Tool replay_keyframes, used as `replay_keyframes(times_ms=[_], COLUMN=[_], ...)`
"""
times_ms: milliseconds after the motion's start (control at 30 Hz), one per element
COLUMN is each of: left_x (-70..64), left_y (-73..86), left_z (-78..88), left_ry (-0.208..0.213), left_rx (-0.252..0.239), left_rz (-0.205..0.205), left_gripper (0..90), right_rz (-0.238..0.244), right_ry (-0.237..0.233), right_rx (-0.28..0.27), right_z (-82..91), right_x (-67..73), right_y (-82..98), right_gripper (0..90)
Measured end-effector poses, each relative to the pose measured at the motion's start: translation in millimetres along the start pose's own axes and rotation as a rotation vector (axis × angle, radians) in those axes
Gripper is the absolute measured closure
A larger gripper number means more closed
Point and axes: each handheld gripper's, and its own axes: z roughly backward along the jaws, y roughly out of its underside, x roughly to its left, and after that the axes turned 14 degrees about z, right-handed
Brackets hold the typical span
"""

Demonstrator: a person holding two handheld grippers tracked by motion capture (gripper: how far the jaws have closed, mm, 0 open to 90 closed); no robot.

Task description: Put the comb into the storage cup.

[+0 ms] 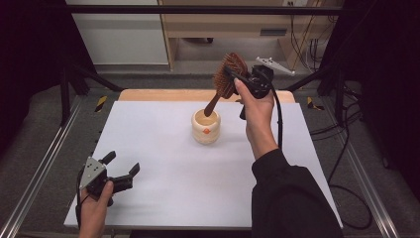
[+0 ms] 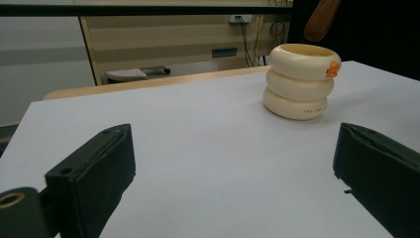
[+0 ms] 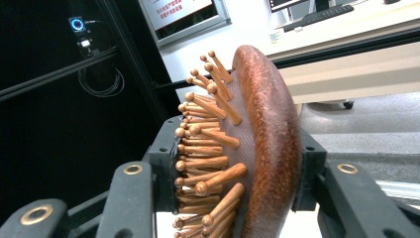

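1. The white table [image 1: 163, 198] is the largest thing. The high view takes in all 4 of its edges; a wooden strip shows behind the far edge, and metal rails run along both sides. Most of the surface is bare, with wide open room to the left of and in front of the cup.
2. The wooden hairbrush [image 1: 227, 79] is held up in the air by the right gripper [image 1: 237, 79], with its handle slanting down so the tip sits at the mouth of the cup. The right gripper view shows what the high view cannot: the jaws are clamped on the brush head, one pad against the ball-tipped pins [image 3: 208, 148] and the other against the smooth wooden back.
3. The cream ringed cup [image 1: 206, 127] stands upright near the middle of the table. The left gripper view shows 3 stacked rings and a small orange knob [image 2: 333, 68] near its rim.
4. The left gripper [image 1: 120, 167] rests at the near left corner, close to the front edge, its jaws spread apart with nothing between them.
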Motion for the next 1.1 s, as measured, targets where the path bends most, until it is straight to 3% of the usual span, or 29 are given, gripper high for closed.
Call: replay_keyframes(times_ms=[1100], left_x=[1.2], left_y=[-0.2], left_z=[0.4], left_ry=[0.007], left_rx=[-0.007], left_rz=[0.005], left_gripper=[2.9], right_rz=[0.057], right_ry=[-0.011], right_rx=[0.07], right_z=[-21.0], right_x=[7.8], right_y=[15.9], right_gripper=[51.1])
